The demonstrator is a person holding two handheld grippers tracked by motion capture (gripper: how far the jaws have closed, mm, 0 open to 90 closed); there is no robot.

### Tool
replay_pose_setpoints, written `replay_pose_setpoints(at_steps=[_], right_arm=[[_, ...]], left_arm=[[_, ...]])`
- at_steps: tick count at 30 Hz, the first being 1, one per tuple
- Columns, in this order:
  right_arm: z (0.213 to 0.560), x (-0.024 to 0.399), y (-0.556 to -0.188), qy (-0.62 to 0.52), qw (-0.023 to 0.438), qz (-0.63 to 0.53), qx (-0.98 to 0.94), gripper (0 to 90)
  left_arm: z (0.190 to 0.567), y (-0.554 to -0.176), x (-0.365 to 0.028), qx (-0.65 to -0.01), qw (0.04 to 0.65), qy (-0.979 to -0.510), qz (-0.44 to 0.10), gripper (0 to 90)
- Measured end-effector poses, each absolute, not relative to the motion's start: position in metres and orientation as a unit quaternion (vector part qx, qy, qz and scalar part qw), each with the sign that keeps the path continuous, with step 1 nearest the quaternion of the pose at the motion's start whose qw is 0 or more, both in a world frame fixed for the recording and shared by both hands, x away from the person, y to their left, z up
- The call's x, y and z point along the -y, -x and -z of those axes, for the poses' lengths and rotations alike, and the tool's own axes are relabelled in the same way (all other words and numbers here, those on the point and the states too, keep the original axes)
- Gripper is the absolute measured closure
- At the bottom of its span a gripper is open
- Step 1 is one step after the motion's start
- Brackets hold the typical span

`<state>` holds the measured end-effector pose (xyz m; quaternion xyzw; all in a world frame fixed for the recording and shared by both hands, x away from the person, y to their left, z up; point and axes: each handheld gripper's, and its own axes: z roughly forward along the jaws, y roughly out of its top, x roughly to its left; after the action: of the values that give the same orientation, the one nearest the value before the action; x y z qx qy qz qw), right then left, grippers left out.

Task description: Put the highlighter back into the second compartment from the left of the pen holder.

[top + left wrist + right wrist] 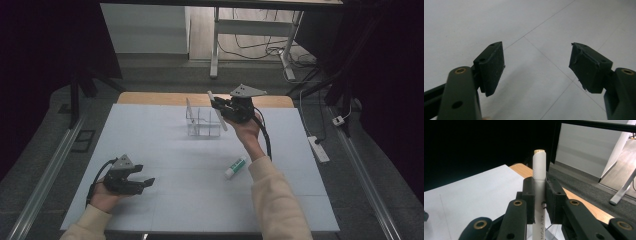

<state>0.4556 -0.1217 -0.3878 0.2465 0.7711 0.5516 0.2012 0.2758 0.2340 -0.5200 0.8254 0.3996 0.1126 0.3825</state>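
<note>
R hand (248,131) raised, jaws clamping pen (217,110)

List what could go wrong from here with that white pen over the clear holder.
1. The right gripper clamps the white pen on a short stretch of barrel; it may pivot or slip.
2. The clear holder looks light; a pen lowered off-centre could hit its wall and tip it.
3. The left gripper rests open, far away, unable to steady it.

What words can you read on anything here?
"KEY POIN": on the white pen, running down its barrel between the right gripper's jaws; the rest is cut off.
White and green tube on the table: its print is too small to read.
</note>
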Motion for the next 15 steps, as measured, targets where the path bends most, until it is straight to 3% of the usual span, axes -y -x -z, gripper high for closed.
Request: replay_pose_setpoints(at_steps=[15], right_arm=[[0.389, 0.112, -0.469, -0.260, 0.198, -0.559, -0.762, 77.6]], left_arm=[[0.520, -0.276, -0.234, -0.400, 0.385, -0.824, -0.111, 28.0]])
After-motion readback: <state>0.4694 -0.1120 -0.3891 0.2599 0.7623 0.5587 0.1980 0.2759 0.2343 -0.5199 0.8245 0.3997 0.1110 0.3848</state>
